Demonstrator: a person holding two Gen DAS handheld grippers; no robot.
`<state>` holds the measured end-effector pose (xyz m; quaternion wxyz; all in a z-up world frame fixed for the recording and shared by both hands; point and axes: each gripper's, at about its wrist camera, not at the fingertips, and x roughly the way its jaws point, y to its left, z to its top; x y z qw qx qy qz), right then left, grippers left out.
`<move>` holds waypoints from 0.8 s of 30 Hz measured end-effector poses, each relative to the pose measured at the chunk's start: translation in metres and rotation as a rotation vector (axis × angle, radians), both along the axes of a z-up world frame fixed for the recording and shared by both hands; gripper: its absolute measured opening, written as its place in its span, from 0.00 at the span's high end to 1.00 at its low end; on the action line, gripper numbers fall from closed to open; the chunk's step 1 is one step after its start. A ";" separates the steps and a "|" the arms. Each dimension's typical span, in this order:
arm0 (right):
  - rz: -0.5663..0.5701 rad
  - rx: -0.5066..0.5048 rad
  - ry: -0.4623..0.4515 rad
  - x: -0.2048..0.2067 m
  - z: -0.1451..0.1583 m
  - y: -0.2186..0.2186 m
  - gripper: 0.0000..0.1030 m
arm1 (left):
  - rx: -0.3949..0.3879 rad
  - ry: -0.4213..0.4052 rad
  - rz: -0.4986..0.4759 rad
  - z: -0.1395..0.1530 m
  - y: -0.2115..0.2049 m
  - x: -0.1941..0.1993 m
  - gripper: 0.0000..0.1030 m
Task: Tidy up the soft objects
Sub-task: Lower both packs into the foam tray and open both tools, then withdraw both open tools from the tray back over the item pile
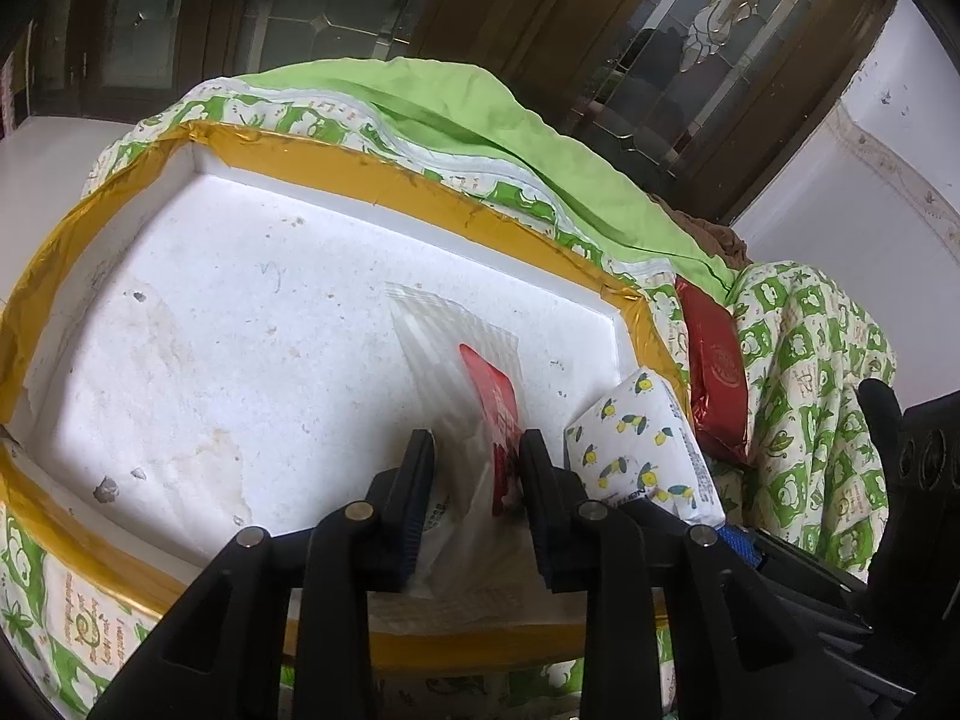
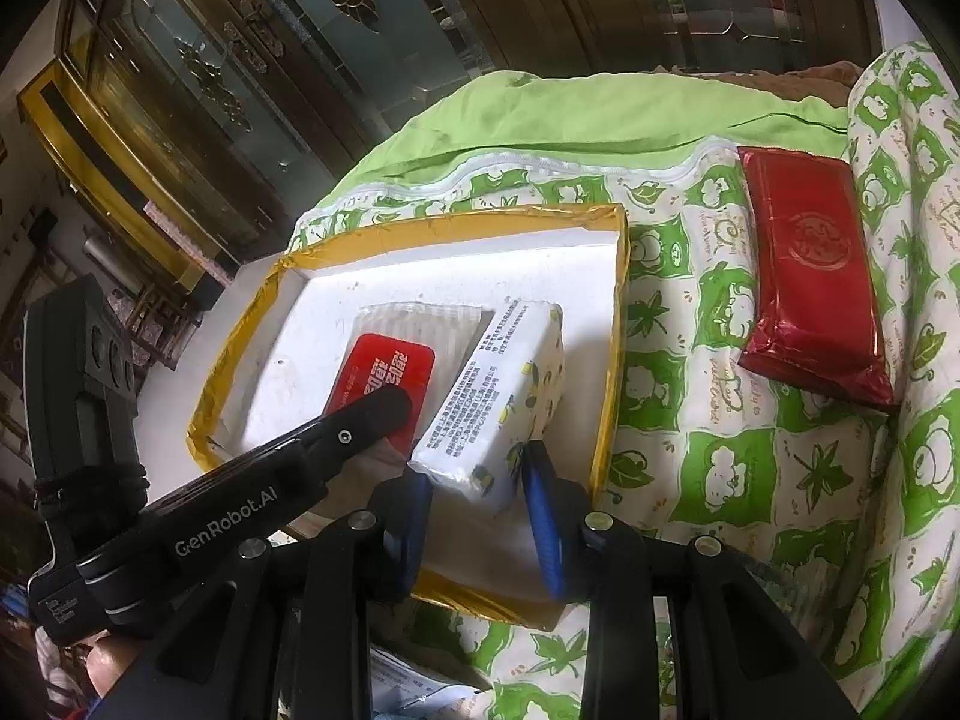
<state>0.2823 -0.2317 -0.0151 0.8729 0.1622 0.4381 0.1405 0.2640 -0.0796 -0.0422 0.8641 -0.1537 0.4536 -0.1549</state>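
Note:
A white foam tray (image 1: 360,174) with a yellow taped rim (image 2: 618,324) lies on a quilt. In it lies a clear-wrapped tissue pack with a red label (image 1: 456,336) (image 2: 384,360). My left gripper (image 1: 477,438) has its black pads against both sides of that pack's near end. Beside it a lemon-print tissue pack (image 1: 642,450) (image 2: 498,390) leans along the tray's right wall. My right gripper (image 2: 477,468) is shut on its near end with blue pads. A red foil pack (image 1: 717,384) (image 2: 810,282) lies on the quilt outside the tray, to the right.
The green-and-white patterned quilt (image 2: 720,450) covers the surface, with a plain green sheet (image 1: 480,114) at its far side. Dark wood-and-glass cabinet doors (image 1: 690,60) stand behind. The tray's left half (image 1: 210,330) holds nothing. Printed paper (image 2: 408,684) shows below the right gripper.

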 end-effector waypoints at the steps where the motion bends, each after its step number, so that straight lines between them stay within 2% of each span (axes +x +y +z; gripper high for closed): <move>1: -0.005 0.002 -0.004 -0.002 0.001 -0.001 0.67 | -0.004 -0.002 0.000 0.001 0.000 -0.001 0.69; 5: -0.019 0.013 -0.019 -0.008 0.004 -0.004 0.64 | -0.004 -0.019 0.010 0.007 0.002 -0.005 0.53; 9: -0.046 0.041 -0.046 -0.020 0.012 -0.012 0.50 | -0.020 -0.040 0.029 0.016 0.007 -0.012 0.39; 11: -0.057 0.043 -0.067 -0.026 0.016 -0.016 0.45 | -0.033 -0.048 0.046 0.020 0.011 -0.017 0.29; 15: -0.066 0.046 -0.098 -0.038 0.024 -0.019 0.36 | -0.053 -0.069 0.065 0.030 0.018 -0.033 0.26; 19: -0.054 0.085 -0.094 -0.050 0.025 -0.021 0.32 | -0.003 -0.111 0.046 0.039 0.016 -0.054 0.22; 24: -0.040 0.128 -0.086 -0.072 0.028 -0.019 0.27 | 0.054 -0.153 0.009 0.045 0.017 -0.089 0.22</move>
